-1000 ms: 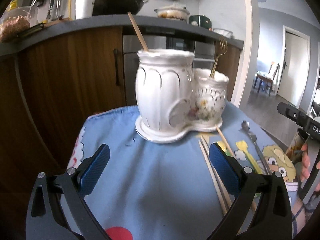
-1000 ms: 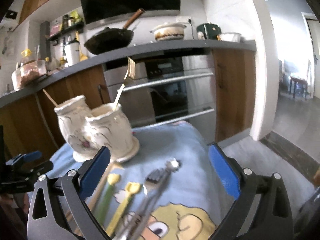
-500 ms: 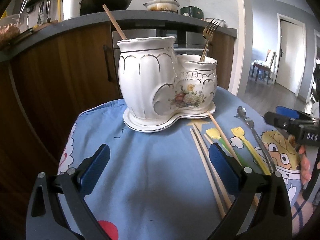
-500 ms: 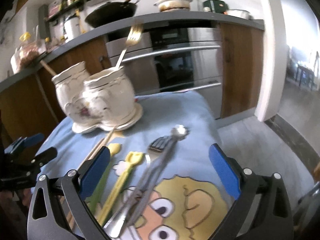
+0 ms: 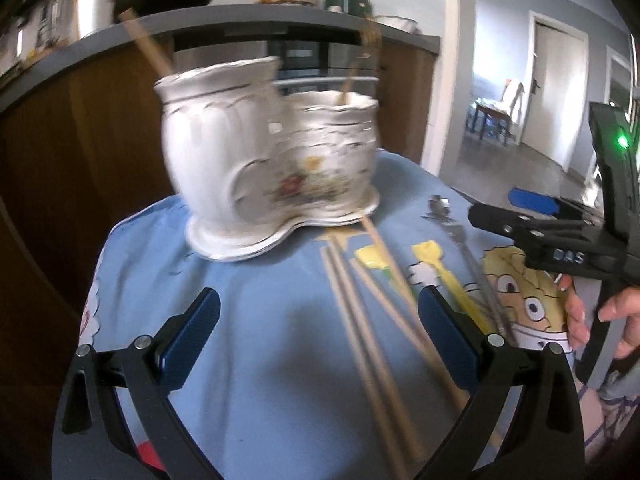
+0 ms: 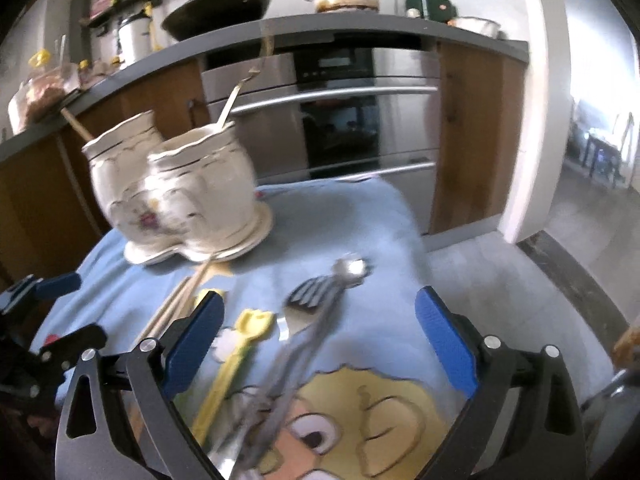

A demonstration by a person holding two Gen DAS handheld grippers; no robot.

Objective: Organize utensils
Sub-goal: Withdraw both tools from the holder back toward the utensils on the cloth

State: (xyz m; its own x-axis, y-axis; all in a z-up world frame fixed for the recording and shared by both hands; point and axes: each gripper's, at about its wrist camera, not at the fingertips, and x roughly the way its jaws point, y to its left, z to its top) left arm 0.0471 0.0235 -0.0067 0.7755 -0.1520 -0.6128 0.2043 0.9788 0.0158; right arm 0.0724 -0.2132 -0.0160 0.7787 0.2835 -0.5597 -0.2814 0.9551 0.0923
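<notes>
A white double ceramic utensil holder stands on the blue cloth; its tall pot holds a wooden stick, its small pot a gold fork. Loose wooden chopsticks, yellow plastic utensils, a metal fork and a spoon lie in front of the holder. My left gripper is open and empty above the cloth, left of the chopsticks. My right gripper is open and empty, low over the metal fork and spoon.
The blue cartoon cloth covers a small table. Behind it are wooden cabinets, an oven and a counter with a wok and pots. Open floor lies to the right.
Both grippers have moved down and closer over the loose utensils. The right gripper now straddles the metal fork and spoon. Both stay open.
</notes>
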